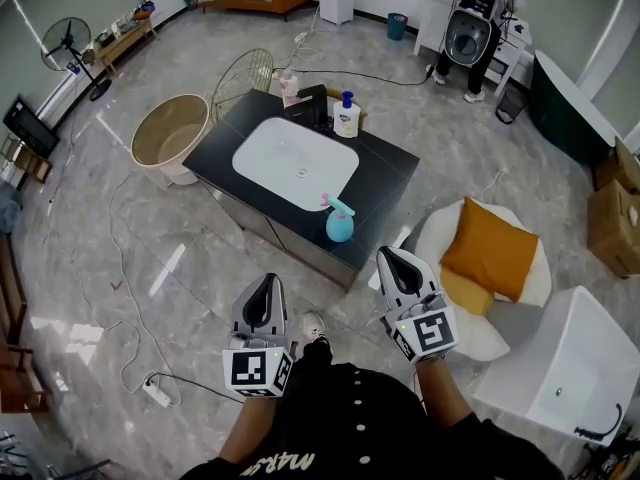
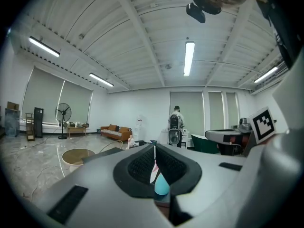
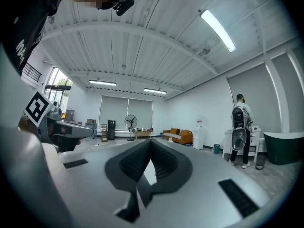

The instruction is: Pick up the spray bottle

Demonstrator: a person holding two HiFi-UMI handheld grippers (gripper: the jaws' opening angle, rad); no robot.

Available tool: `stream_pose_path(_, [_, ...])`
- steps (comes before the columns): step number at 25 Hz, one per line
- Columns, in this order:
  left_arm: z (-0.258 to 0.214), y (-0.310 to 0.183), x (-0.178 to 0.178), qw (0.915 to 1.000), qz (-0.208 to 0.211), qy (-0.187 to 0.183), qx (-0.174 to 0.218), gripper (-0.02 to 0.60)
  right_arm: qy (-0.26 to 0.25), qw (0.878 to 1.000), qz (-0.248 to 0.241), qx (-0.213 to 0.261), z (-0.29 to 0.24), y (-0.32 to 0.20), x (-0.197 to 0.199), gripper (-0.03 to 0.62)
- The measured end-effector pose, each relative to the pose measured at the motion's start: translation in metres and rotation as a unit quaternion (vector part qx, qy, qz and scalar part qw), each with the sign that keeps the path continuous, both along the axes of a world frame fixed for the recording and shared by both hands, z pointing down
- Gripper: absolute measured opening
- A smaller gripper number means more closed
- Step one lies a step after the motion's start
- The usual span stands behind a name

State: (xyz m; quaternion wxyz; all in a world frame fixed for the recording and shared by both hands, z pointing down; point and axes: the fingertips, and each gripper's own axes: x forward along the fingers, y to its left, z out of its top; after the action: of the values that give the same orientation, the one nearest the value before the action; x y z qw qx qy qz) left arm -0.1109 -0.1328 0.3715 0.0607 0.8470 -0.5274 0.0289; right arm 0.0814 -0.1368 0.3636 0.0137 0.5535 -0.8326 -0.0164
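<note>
The teal spray bottle (image 1: pixel 339 220) stands upright at the near edge of the black worktop (image 1: pixel 395 173), beside the white sink (image 1: pixel 295 158), so you reach it easily. Your left tool (image 1: pixel 268 286) and right tool (image 1: pixel 393 261) are both clenched and empty, well apart from it. The left one aims at the bottle and, I think, must release first.

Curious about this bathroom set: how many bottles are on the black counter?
2: teal spray bottle at the near edge, white pump bottle behind the basin. A pink item nearby is unclear.
</note>
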Motion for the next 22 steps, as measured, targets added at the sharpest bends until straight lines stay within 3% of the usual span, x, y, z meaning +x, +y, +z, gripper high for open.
stream_pose_path(10, [-0.006,-0.105,-0.018,0.9996,0.029,0.000,0.002,0.017,0.008,1.000,0.017,0.006,-0.009,-0.103,-0.022,-0.005])
stream_pose_path(18, [0.012,-0.135,-0.006,0.9978,0.061,0.001,-0.026,0.017,0.037,0.999,0.020,-0.004,0.005,-0.131,-0.012,-0.005])
stream_pose_path(22, [0.025,-0.139,0.006,0.9964,0.069,0.003,-0.050,0.017,0.048,0.999,-0.017,-0.013,0.017,-0.143,-0.005,-0.006])
